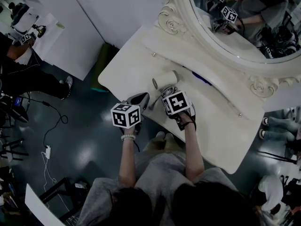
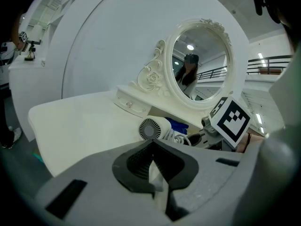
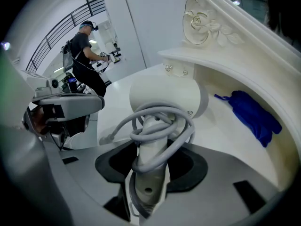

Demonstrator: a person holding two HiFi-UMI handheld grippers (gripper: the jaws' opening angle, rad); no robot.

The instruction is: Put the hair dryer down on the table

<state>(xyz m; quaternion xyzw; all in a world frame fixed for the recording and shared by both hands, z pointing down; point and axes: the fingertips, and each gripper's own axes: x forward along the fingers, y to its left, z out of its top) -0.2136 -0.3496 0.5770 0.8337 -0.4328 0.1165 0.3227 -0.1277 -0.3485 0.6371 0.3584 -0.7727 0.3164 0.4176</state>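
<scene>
The white hair dryer (image 1: 165, 80) hangs low over the white vanity table (image 1: 127, 65), and I cannot tell whether it touches the top. My right gripper (image 1: 168, 92) is shut on its handle. In the right gripper view the handle (image 3: 151, 149), wrapped in its grey cord (image 3: 162, 126), stands between the jaws, with the dryer's barrel (image 3: 164, 95) beyond. My left gripper (image 1: 140, 99) sits just left of the dryer, shut with nothing held. From the left gripper view (image 2: 151, 149) the dryer's rear grille (image 2: 150, 129) faces me.
A blue cloth (image 3: 251, 114) lies on the table under the mirror's shelf. The oval mirror (image 1: 244, 18) stands at the back. The table's front edge (image 1: 110, 86) is close to my left gripper. Another person (image 3: 87, 55) stands across the room. A cable and power strip (image 1: 47, 150) lie on the floor.
</scene>
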